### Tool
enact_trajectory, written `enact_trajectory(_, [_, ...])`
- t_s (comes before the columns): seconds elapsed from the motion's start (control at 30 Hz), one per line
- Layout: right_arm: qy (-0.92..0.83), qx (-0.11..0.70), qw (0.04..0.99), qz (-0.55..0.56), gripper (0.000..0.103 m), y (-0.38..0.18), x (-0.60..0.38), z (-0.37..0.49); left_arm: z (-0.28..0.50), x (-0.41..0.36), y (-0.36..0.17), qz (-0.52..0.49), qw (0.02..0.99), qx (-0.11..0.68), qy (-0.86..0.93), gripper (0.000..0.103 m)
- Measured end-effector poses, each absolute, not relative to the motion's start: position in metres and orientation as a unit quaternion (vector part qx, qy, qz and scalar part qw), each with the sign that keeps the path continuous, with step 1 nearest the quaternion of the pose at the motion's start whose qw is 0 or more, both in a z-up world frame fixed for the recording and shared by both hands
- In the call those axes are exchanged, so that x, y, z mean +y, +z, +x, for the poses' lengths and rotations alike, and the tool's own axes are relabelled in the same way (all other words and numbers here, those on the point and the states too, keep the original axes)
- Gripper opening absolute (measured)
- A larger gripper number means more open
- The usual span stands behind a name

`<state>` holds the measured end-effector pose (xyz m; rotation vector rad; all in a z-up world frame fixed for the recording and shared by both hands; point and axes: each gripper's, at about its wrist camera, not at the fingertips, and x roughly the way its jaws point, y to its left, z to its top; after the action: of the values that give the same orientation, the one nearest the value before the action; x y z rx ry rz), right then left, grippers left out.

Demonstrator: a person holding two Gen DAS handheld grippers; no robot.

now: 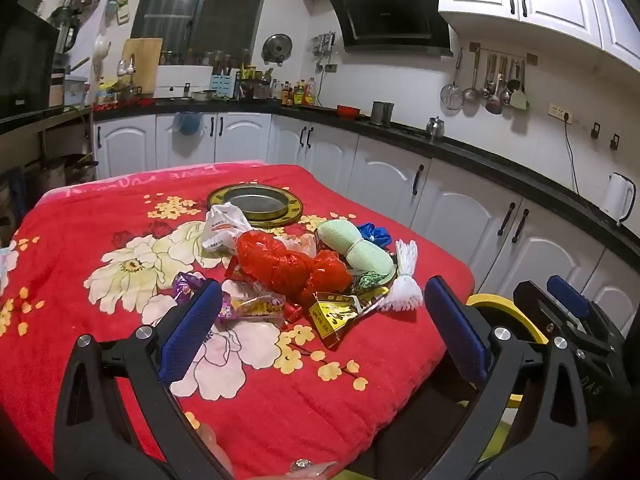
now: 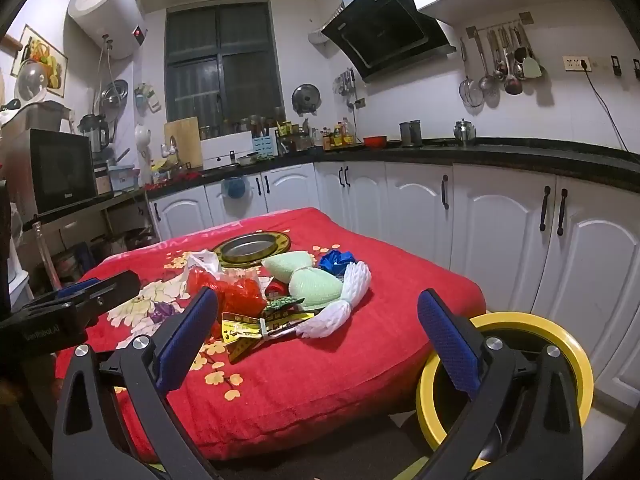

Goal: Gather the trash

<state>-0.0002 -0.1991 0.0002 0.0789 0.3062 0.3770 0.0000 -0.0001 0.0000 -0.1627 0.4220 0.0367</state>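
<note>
Left claw: your left claw (image 1: 324,320) hangs spread wide above the near part of the desk, pinching nothing; its blue pads (image 1: 192,328) frame the trash pile.
Right claw: your right claw (image 2: 320,332) is spread just as wide and holds nothing; its right finger sits over the yellow bin's rim.
Desk: the desk (image 1: 280,400) wears a red floral cover.
Trash pile: it lies near the desk's middle, ahead of both claws, and includes a red plastic bag (image 1: 288,264), a white paper bag (image 1: 222,228), a pale green foam sleeve (image 1: 356,246), a white foam net (image 1: 404,284), a blue scrap (image 1: 376,234), a yellow wrapper (image 1: 332,316) and purple candy wrappers (image 1: 188,286).
Metal dish: a round metal dish with a gold rim (image 1: 256,202) sits just behind the pile.
Bin: the yellow-rimmed bin (image 2: 576,356) stands on the floor, beside the desk's right near corner.
Surroundings: white cabinets (image 2: 500,220) under a black worktop run along the wall.
</note>
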Motion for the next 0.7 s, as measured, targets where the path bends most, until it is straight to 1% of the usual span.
enact_trajectory(0.7, [0.187, 0.152, 0.970, 0.040, 0.097, 0.0015, -0.1999, -0.0001, 0.0000, -0.0001, 0.0003, -0.081, 0.974, 0.209, 0.019, 0.093])
